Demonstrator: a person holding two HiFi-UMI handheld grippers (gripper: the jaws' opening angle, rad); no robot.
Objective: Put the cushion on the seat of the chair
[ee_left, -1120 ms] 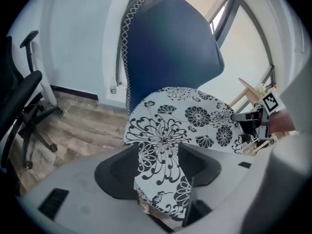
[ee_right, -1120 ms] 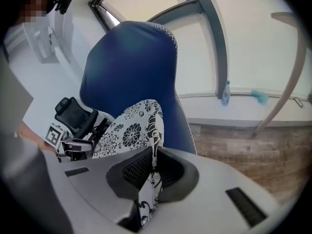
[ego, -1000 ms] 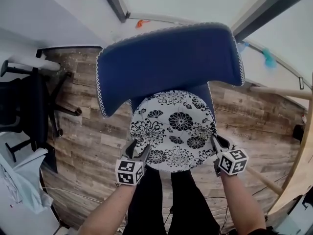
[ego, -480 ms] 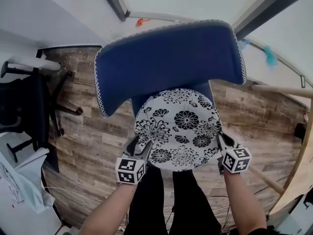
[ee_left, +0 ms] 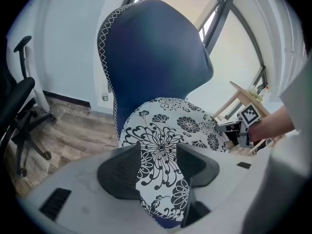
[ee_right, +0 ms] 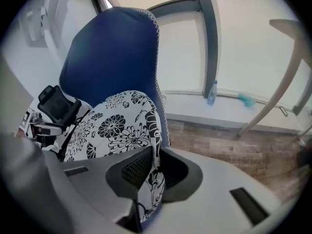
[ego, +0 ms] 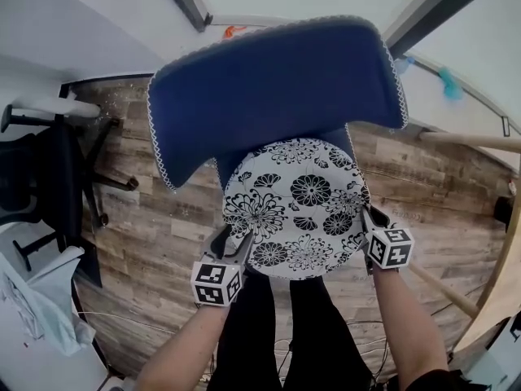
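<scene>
No words, brand names, labels or numbers showing legibly in any view. Nearest thing to signs: black-and-white square code markers, sitting on cube of left tool (ego: 230,245) and on cube of right tool (ego: 368,221). The markers are showing block patterns only, not reading as letters or digits. Right tool's cube is also showing one such marker in left gripper view.

Black flowers against navy
The cushion (ego: 297,210) is white with black flowers — the chair (ego: 277,88) navy with white zigzag edge stitching, the floor (ego: 155,218) grey-brown planks.
</scene>
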